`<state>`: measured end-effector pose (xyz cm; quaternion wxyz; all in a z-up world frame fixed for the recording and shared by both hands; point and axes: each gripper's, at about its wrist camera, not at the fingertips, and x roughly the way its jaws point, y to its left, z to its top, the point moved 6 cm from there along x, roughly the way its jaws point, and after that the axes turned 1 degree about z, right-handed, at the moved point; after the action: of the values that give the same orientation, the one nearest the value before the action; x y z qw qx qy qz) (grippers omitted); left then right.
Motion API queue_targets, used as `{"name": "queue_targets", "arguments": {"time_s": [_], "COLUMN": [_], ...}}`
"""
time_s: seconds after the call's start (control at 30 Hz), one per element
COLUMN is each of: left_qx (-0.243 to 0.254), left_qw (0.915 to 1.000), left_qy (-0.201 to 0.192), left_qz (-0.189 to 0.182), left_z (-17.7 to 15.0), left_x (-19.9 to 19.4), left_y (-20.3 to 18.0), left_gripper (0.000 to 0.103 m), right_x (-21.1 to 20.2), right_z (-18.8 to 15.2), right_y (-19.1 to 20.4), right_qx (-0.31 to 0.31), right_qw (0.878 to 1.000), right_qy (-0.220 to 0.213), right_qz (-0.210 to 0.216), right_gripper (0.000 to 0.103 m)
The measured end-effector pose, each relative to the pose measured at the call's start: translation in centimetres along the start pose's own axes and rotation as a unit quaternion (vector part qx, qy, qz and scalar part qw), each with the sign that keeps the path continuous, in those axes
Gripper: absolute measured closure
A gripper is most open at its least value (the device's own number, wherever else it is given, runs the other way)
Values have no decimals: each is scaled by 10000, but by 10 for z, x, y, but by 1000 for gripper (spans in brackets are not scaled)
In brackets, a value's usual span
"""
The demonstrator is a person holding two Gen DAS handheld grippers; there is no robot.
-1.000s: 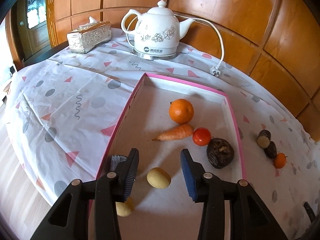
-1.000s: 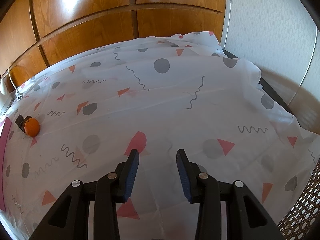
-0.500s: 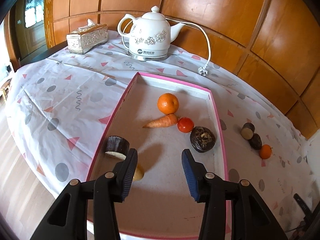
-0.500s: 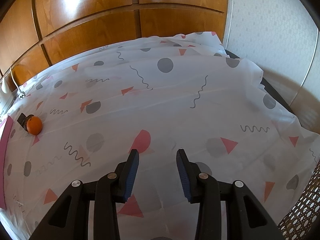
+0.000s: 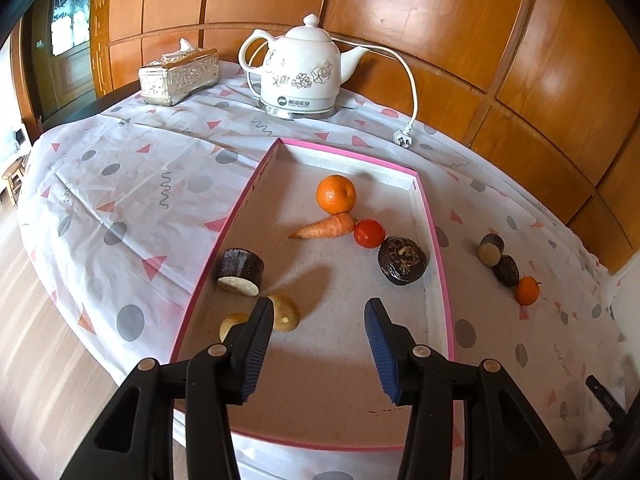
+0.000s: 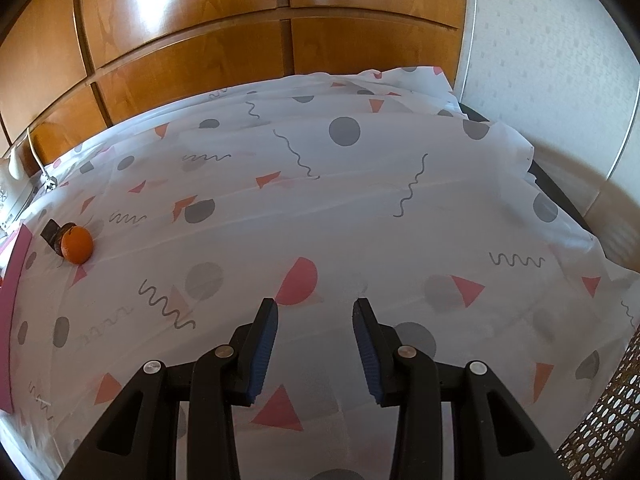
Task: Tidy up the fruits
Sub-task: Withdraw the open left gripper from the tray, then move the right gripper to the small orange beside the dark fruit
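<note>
Step in hand (judgement): between placements. Left hand-held gripper (image 5: 318, 322) hovers above the near end of the pink-rimmed tray (image 5: 436, 248), jaws spread wide, nothing between them. Right hand-held gripper (image 6: 314, 320) likewise released and empty, over a bare stretch of patterned cloth on the surface (image 6: 360, 200).

In tray: orange (image 5: 336, 194), carrot (image 5: 325, 228) with its thick end just beside the tomato (image 5: 369, 233), dark wrinkled fruit (image 5: 401, 260) near the right wall, dark cut cylinder (image 5: 240, 270) against the left wall, two pale round pieces (image 5: 285, 312) (image 5: 232, 325) partly hidden behind the left finger.

Outside tray, on the cloth to its right: two dark cut pieces (image 5: 490, 249) (image 5: 507, 271) and a small orange fruit (image 5: 527, 290), lying in a close row. Right wrist view shows the small orange fruit at far left with a dark piece touching it from behind.

Next move (judgement): fetch one of the three outliers. The right hand-held gripper is the better placed; it must swing left and come down with jaws astride the small orange fruit. Round, so likely to roll if nudged; the dark neighbour crowds one side.

Edges and room: tray wall is a lip to lift over. Centre and near floor of tray are open for a drop. Kettle (image 5: 298, 76), its cord plug (image 5: 402, 139) and tissue box (image 5: 180, 74) sit well behind the tray, out of the path. Cloth drops off the surface edge at right in the right wrist view
</note>
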<state>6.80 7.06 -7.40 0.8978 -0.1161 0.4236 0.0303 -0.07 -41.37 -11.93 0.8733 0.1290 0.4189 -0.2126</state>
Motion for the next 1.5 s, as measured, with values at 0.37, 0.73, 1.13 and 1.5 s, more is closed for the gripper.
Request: {"name": "queue_targets", "arguments": {"time_s": [0.37,0.73,1.13,1.5], "left_qx": [-188,-306,-383,-392], "left_qw": [9998,9995,9992,9991], "left_qy": [-33,12,21,13], "left_qz": [106,64,88,134], "left_z": [-5,-7,-11,-14], "left_x": [-4,-4,-4,-6], "left_y": [11,14,18,21], "left_gripper": [44,40,39,39], "right_x": [0,2,5,6], "right_z": [0,-4,-2,-2], "right_y": [15,23,47,94], "right_qx": [-160,-264,-519,-967], "right_qw": [9998,9994,9979,9910], "right_qy": [32,105,191,340], "right_qz": [143,195,352,862], "right_gripper": [64,64,64,64]}}
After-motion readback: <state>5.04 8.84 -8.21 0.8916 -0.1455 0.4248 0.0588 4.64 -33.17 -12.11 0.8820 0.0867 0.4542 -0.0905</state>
